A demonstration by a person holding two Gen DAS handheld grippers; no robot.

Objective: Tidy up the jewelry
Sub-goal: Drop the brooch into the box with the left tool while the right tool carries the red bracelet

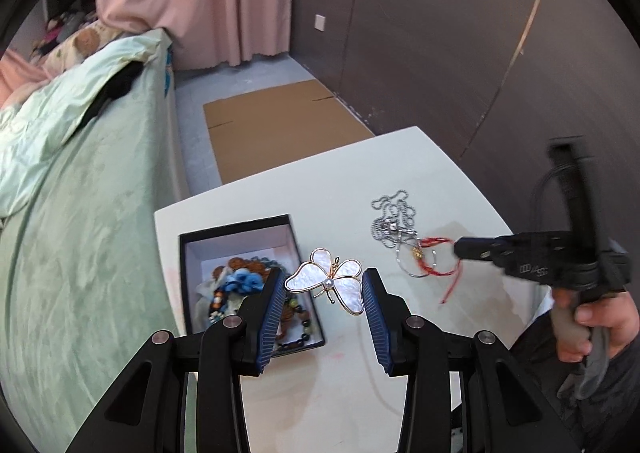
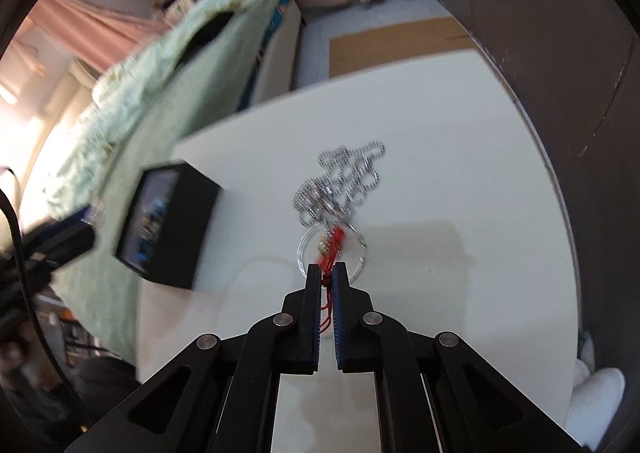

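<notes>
At a white table (image 1: 400, 161), the left gripper (image 1: 325, 285) clasps a mother-of-pearl butterfly brooch with a gold rim and pearl centre (image 1: 329, 279) between its blue ribbed pads, holding it above the near right edge of a black open jewelry box (image 1: 236, 225). The box already holds beaded bracelets and blue fabric flowers (image 1: 240, 285). Well to the right, the right gripper (image 2: 327, 274) is pinched closed on a red cord bracelet with a small gold bead (image 2: 334, 243), which lies on the table tangled with a thin silver bangle (image 2: 360, 261) and a silver ball-chain necklace (image 2: 348, 173). A person's hand (image 1: 588, 321) grasps that tool's handle.
</notes>
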